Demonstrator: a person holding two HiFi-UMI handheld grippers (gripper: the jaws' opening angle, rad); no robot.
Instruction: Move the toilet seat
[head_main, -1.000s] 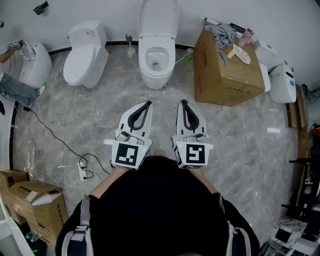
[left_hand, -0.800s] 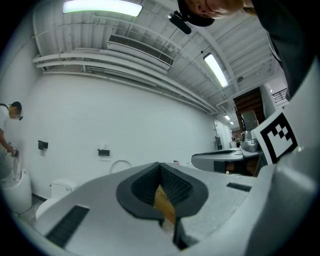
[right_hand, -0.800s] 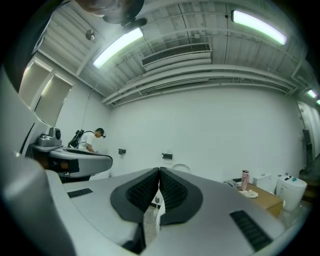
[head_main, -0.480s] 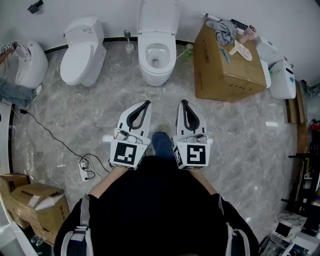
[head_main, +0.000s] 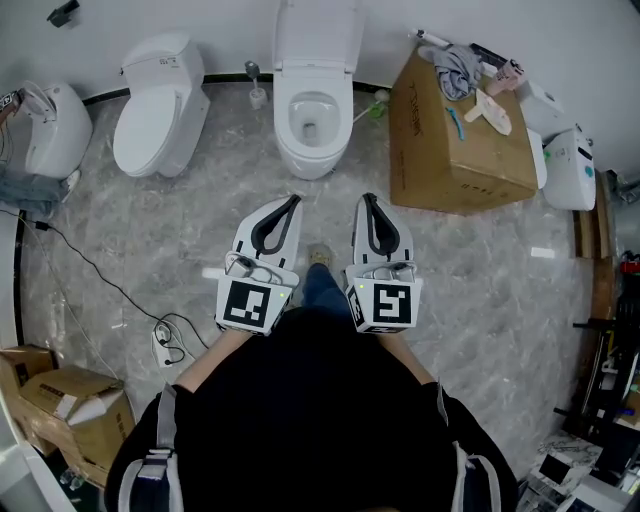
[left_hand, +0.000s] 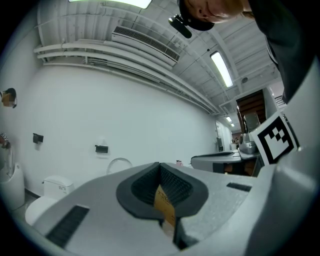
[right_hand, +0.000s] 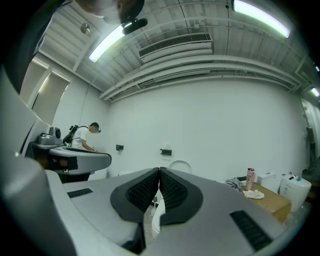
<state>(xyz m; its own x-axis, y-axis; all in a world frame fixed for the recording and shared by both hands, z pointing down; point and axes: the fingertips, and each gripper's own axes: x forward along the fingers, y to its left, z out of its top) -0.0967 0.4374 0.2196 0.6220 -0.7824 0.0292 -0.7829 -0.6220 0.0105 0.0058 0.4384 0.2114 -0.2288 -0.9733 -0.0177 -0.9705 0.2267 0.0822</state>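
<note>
A white toilet (head_main: 312, 120) stands at the far wall with its bowl uncovered and its lid (head_main: 317, 35) raised upright. The seat is not told apart from the lid or rim. My left gripper (head_main: 296, 200) and right gripper (head_main: 366, 198) are held side by side over the floor, a step short of the bowl, both pointing at it. Each is shut with nothing between its pads. The lid's arch (left_hand: 119, 165) shows beyond the left gripper (left_hand: 160, 165) in the left gripper view. Part of the bowl (right_hand: 156, 220) shows under the right gripper (right_hand: 159, 170) in the right gripper view.
A second toilet (head_main: 155, 105) with its lid down stands to the left, a toilet brush (head_main: 258, 90) between the two. A big cardboard box (head_main: 460, 130) with clutter on top stands right of the bowl. A cable and power strip (head_main: 163, 343) lie at the left, and another person (right_hand: 87, 136) stands far off.
Both grippers have been carried a little nearer the toilet, still shut. The person's leg and shoe have come into view between them on the floor.
</note>
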